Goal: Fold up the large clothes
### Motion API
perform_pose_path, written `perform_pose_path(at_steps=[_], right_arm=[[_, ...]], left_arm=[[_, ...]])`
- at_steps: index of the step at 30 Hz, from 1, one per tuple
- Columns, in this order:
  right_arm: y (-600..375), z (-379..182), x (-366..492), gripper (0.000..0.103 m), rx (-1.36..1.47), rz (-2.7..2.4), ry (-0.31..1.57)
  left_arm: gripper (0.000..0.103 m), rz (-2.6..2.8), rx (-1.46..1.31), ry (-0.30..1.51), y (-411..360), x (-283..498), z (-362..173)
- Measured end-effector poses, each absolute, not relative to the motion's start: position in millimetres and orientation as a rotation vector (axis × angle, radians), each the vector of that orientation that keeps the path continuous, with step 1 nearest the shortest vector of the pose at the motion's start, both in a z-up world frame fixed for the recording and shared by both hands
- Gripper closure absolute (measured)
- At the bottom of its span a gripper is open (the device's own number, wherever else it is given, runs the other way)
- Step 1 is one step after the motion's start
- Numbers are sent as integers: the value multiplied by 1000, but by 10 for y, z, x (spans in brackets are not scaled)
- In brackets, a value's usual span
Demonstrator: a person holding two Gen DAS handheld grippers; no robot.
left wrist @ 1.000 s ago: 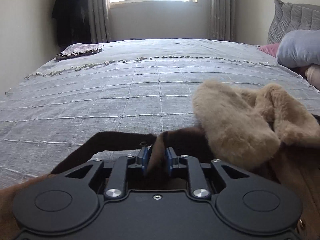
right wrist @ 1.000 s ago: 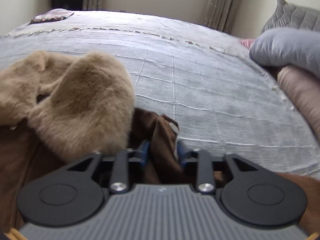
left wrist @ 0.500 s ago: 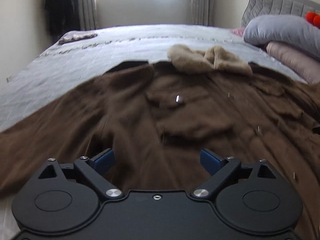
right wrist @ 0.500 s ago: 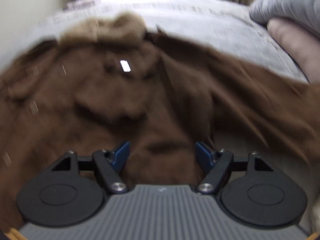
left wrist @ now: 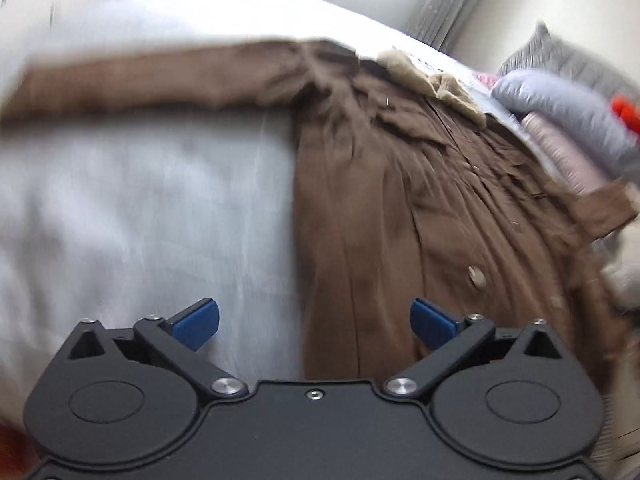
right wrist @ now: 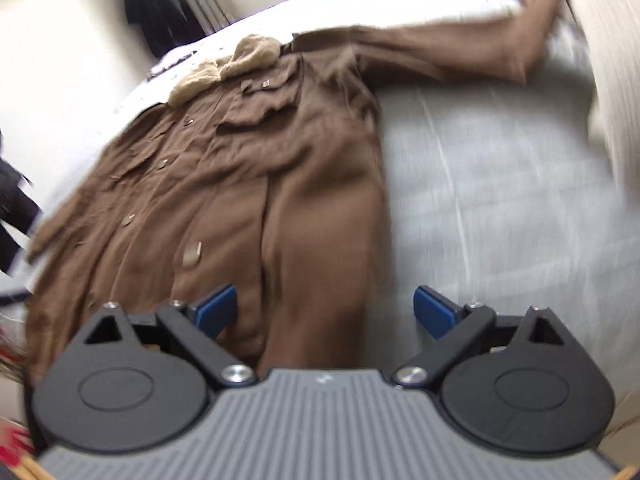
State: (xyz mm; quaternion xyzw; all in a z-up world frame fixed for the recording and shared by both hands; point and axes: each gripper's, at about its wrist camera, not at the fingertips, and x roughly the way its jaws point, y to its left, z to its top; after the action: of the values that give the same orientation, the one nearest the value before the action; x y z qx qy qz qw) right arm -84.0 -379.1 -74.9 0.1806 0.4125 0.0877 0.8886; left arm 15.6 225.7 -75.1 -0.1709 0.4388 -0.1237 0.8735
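Note:
A long brown coat (left wrist: 392, 184) with a tan fur collar (left wrist: 436, 80) lies spread flat on the grey bedspread (left wrist: 140, 208), sleeves out to both sides. It also shows in the right wrist view (right wrist: 260, 184), collar (right wrist: 240, 60) at the far end. My left gripper (left wrist: 314, 320) is open and empty above the coat's left lower edge. My right gripper (right wrist: 326, 308) is open and empty above the coat's right lower edge. Both views are motion-blurred.
Grey and pink pillows (left wrist: 568, 112) lie at the head of the bed on the right, and a pale pillow (right wrist: 600, 60) shows in the right wrist view. Dark clothes (right wrist: 160, 4) hang by the curtain at the far wall.
Both grippers let go of the coat's shoulders, opened wide and pulled back to its lower end. The coat now lies spread out flat, and both views have tilted outwards.

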Motion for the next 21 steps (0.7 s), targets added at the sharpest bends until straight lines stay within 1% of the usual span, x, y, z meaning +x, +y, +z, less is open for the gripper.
perform_pose_path(at_steps=[2, 3, 4, 5, 6, 7, 8, 9, 10, 11, 13, 15, 16, 19, 20, 21], right_arm=[[-3845, -822, -1013, 9, 443, 213, 799], [-3865, -844, -1079, 13, 478, 233, 788], [-3861, -870, -1147, 23, 514, 254, 785], [-3854, -886, -1195, 30, 546, 282, 792], [-3835, -908, -1227, 46, 576, 318, 808], [-3822, -933, -1255, 67, 605, 353, 829], [-3811, -947, -1282, 80, 629, 375, 842], [-3793, -937, -1305, 92, 634, 375, 849], [-3775, -892, -1324, 93, 628, 352, 851], [-3759, -803, -1341, 94, 607, 321, 839], [-3749, -539, -1416, 95, 546, 286, 788], [-3759, -298, -1476, 95, 496, 254, 761], [-3748, -223, -1478, 95, 456, 242, 765], [-3695, -297, -1350, 95, 322, 156, 855], [-3678, -416, -1286, 95, 279, 124, 906], [-3669, -556, -1220, 93, 267, 98, 948]], left_arm=[[3, -306, -429, 852, 2282, -4, -817], [3, -358, -461, 860, 2270, -44, -835], [3, -402, -514, 868, 2260, -84, -856], [4, -451, -565, 873, 2240, -122, -875], [6, -502, -607, 891, 2206, -151, -908], [17, -532, -636, 918, 2151, -174, -947], [40, -534, -632, 936, 2088, -202, -971], [59, -490, -594, 942, 2033, -230, -956], [93, -410, -533, 950, 1988, -256, -899], [93, -372, -524, 945, 1999, -283, -821], [95, -357, -595, 898, 2098, -371, -622], [95, -329, -555, 842, 2138, -471, -407], [95, -317, -539, 850, 2142, -487, -387], [94, -256, -438, 959, 2055, -383, -652], [89, -246, -406, 1001, 2005, -333, -788], [88, -225, -377, 1015, 1970, -294, -861]])
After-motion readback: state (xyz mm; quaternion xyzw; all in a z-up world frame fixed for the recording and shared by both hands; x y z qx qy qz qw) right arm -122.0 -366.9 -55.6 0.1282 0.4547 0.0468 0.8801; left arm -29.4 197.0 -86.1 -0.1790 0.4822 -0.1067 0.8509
